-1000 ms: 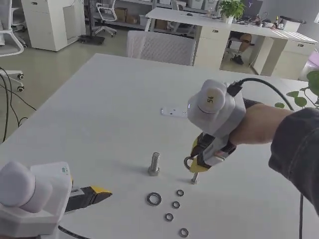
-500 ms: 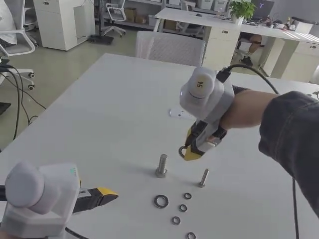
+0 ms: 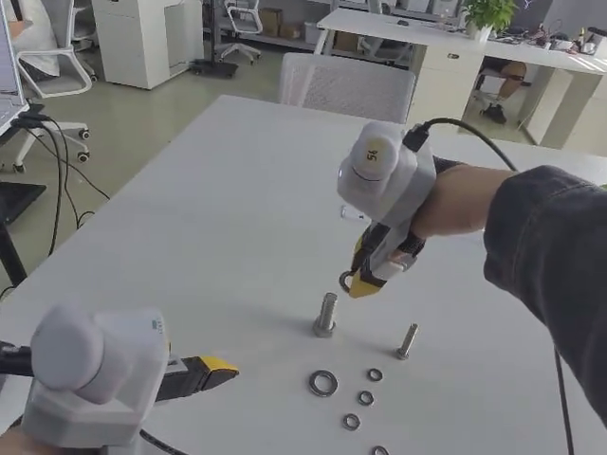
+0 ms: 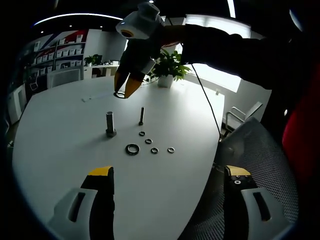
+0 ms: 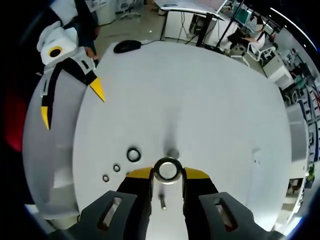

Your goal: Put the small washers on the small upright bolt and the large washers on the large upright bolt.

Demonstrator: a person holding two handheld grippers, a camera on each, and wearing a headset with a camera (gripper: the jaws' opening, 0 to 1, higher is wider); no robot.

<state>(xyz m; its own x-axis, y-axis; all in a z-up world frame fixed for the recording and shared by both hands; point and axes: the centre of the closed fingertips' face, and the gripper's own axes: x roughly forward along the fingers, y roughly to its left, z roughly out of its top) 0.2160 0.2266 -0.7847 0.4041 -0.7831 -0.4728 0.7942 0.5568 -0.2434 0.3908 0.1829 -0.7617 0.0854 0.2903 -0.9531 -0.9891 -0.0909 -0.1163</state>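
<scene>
White tabletop (image 3: 209,237) is seen under both tools: the left gripper (image 4: 170,171) is held low with jaws wide apart and empty, while the right gripper (image 5: 167,172) is clamped on a large washer (image 5: 156,170) just above the large bolt (image 3: 325,315). That bolt is stood head-down, long axis vertical, shank pointing up, so the washer's hole should be levelled and centred over the tip before the jaws are parted; the small bolt (image 3: 407,341) and loose washers (image 3: 314,384) lie beside it.

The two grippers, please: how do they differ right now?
The right gripper is shut on a large washer; the left gripper is open and empty. The right gripper hangs raised near the large bolt; the left gripper sits low at the table edge. Both have yellow-tipped jaws.
</scene>
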